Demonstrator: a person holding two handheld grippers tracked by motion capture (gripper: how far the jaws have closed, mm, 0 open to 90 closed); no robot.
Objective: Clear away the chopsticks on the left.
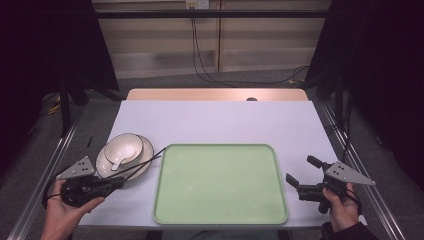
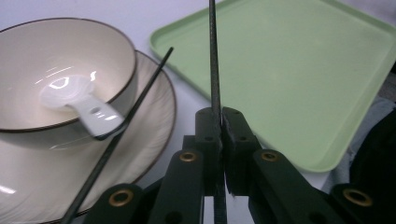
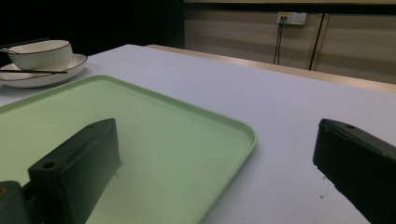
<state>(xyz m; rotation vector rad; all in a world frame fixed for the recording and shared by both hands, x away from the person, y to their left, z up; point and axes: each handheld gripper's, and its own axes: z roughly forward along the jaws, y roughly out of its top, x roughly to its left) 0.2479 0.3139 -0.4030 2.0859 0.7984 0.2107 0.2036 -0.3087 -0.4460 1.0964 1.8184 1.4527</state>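
A cream dark-rimmed bowl [image 1: 123,148] holding a white ceramic spoon [image 2: 79,103] sits on a matching plate [image 1: 145,161]. The left gripper [image 1: 119,182] pinches one thin black chopstick [image 2: 214,60]; the right gripper [image 1: 301,174] has its jaws spread beside the bare pale-green plastic tray [image 1: 220,215].

White table [image 1: 215,120] carries green tray [image 1: 220,184], cream plate [image 1: 145,162].

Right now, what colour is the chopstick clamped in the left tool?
Black; the chopstick in the left tool shows best in the left gripper view.

Green tray [image 1: 220,185] lies bare; bowl [image 1: 123,148] and plate [image 1: 142,162] crowd its left.
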